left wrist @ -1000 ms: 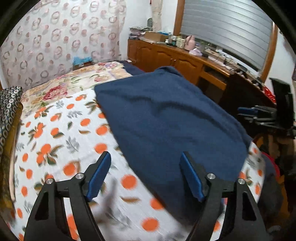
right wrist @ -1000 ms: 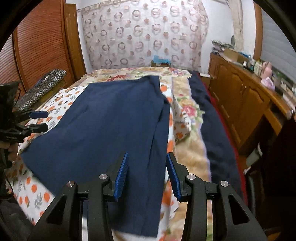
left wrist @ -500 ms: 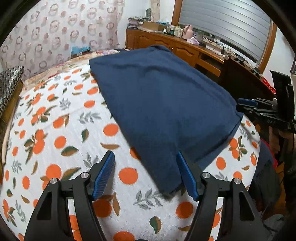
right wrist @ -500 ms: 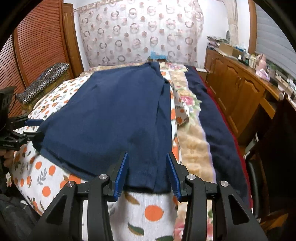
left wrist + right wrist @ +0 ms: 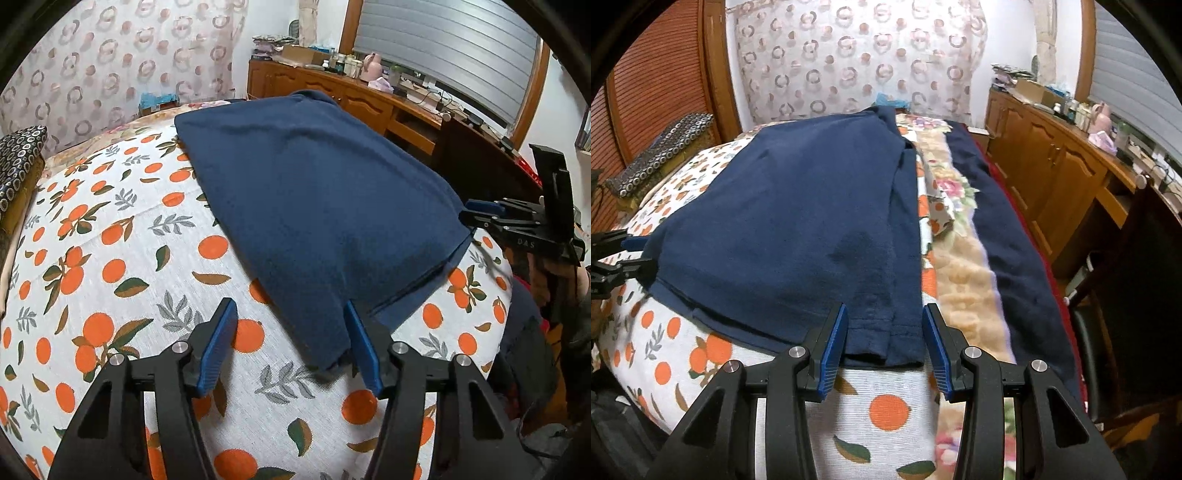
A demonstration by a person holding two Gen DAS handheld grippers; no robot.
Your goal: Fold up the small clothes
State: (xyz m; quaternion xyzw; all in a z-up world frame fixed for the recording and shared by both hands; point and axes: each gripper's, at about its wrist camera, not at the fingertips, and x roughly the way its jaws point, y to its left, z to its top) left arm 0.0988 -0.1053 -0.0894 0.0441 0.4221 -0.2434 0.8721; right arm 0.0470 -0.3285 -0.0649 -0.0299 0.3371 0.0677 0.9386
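A navy blue garment (image 5: 317,206) lies flat on the bed; it also shows in the right wrist view (image 5: 812,229). My left gripper (image 5: 291,343) is open, its jaws astride the garment's near left hem corner, low over the sheet. My right gripper (image 5: 882,339) is open, its jaws either side of the garment's near right hem corner. Each gripper shows from the side in the other's view: the right gripper (image 5: 517,225) and the left gripper (image 5: 617,258) sit at opposite corners of the hem.
The bed has a white sheet with orange fruit print (image 5: 110,258). A floral and beige blanket (image 5: 960,266) and a dark blue cloth (image 5: 1008,236) lie along the bed's right side. A wooden cabinet (image 5: 1052,162) stands on the right. A patterned cushion (image 5: 18,158) lies far left.
Both grippers have come down and forward to the garment's near hem. The left gripper's jaws have narrowed a little. The hem corners now lie between the jaws.
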